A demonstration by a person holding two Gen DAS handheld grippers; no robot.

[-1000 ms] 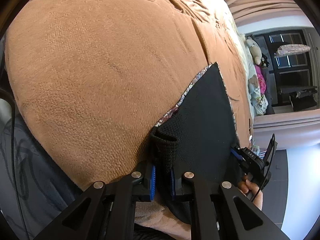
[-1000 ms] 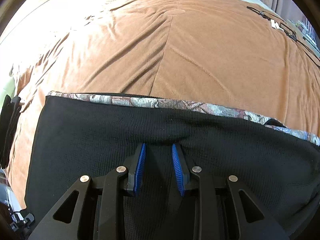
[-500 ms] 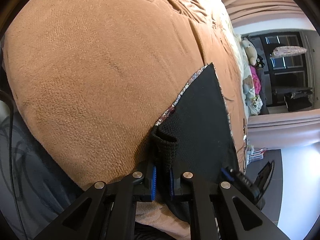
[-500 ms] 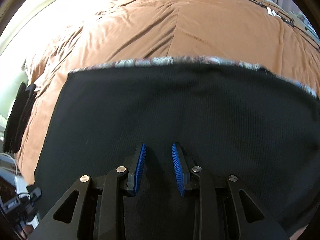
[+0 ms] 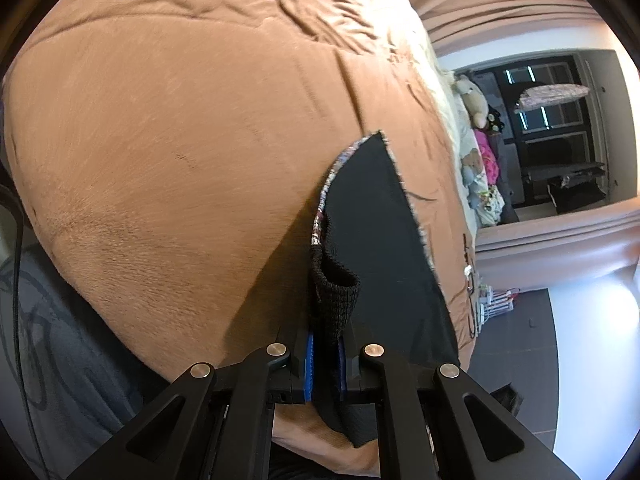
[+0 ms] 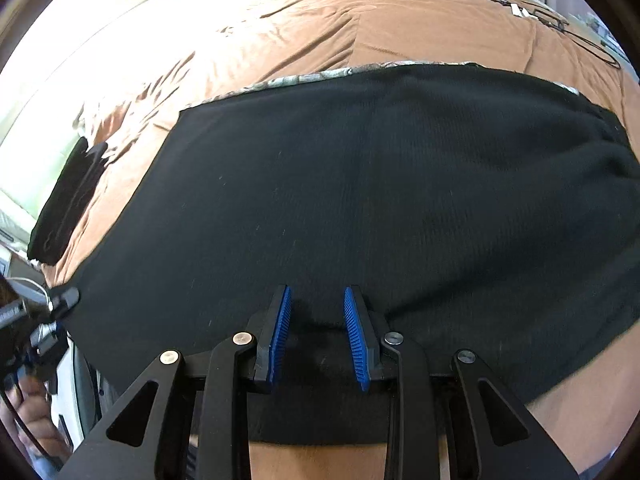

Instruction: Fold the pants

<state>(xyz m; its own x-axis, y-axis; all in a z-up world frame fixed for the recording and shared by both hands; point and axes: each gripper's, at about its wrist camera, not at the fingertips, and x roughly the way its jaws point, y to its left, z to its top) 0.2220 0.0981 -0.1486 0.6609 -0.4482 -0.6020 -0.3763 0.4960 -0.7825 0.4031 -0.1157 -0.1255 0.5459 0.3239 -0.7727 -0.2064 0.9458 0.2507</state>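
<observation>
Black pants (image 6: 360, 180) with a patterned lining along the far edge lie spread on a brown blanket (image 6: 400, 20). In the left wrist view the pants (image 5: 380, 220) run away as a dark wedge. My left gripper (image 5: 324, 344) is shut on a ribbed black corner of them, held slightly above the blanket (image 5: 180, 140). My right gripper (image 6: 317, 292) sits over the near part of the pants with its blue pads (image 6: 280, 336) apart and their faces bare. The fabric lies under them with a small pucker. The left gripper (image 6: 60, 300) and a hand show at the pants' left edge.
A folded dark garment (image 6: 64, 208) lies at the blanket's left edge. Cables and small items (image 6: 560, 20) rest at the far right of the bed. Stuffed toys (image 5: 474, 100) sit along the bed's far side, with grey floor (image 5: 580, 360) beyond.
My right gripper slid back across the pants toward their near edge and left the left wrist view. My left gripper rose a little with the corner, lifting that edge off the blanket.
</observation>
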